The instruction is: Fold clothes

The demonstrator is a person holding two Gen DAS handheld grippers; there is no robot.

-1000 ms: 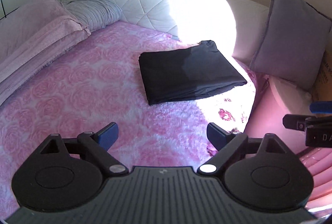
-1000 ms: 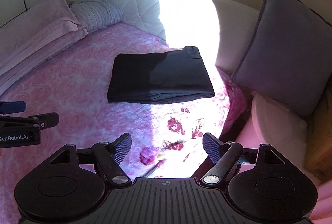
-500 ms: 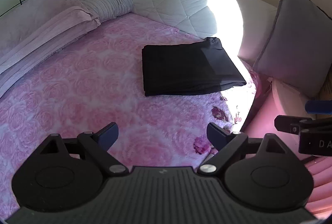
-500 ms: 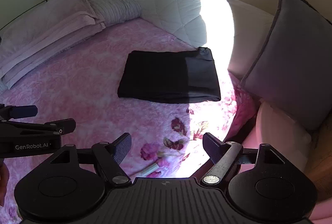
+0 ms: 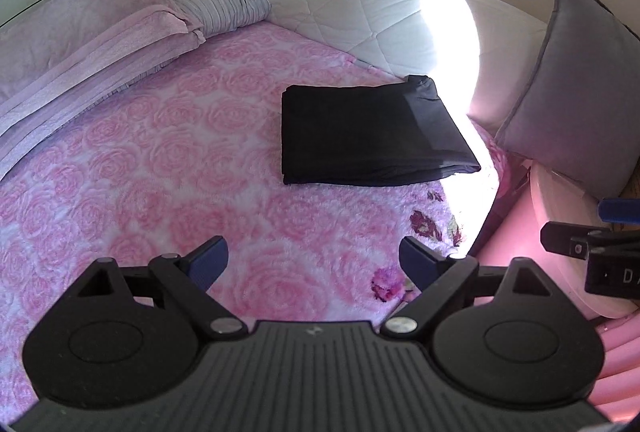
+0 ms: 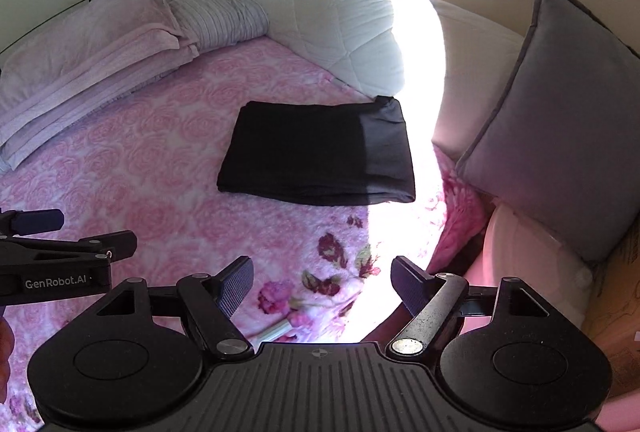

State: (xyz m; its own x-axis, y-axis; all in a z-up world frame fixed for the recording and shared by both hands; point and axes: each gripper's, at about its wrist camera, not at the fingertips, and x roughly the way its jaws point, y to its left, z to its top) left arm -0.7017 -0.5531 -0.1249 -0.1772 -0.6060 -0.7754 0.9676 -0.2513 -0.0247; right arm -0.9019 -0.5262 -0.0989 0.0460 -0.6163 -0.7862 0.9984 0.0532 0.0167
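Observation:
A black garment [image 5: 368,136] lies folded into a flat rectangle on the pink rose-patterned bedspread [image 5: 160,160], near the bed's right edge. It also shows in the right wrist view [image 6: 320,156]. My left gripper [image 5: 314,264] is open and empty, held above the bedspread well short of the garment. My right gripper [image 6: 322,286] is open and empty, over the bed's near right edge. Each gripper appears at the side of the other's view.
A folded pink blanket [image 5: 80,48] and a striped pillow [image 5: 216,2] lie at the far left. A white quilted headboard [image 5: 340,4] curves behind the bed. A grey cushion [image 5: 572,92] leans at the right. Bright sunlight falls across the bed's right edge.
Both grippers have pulled back and risen, so the folded garment looks farther away and more of the bed shows. The garment has not moved. Both grippers stay open.

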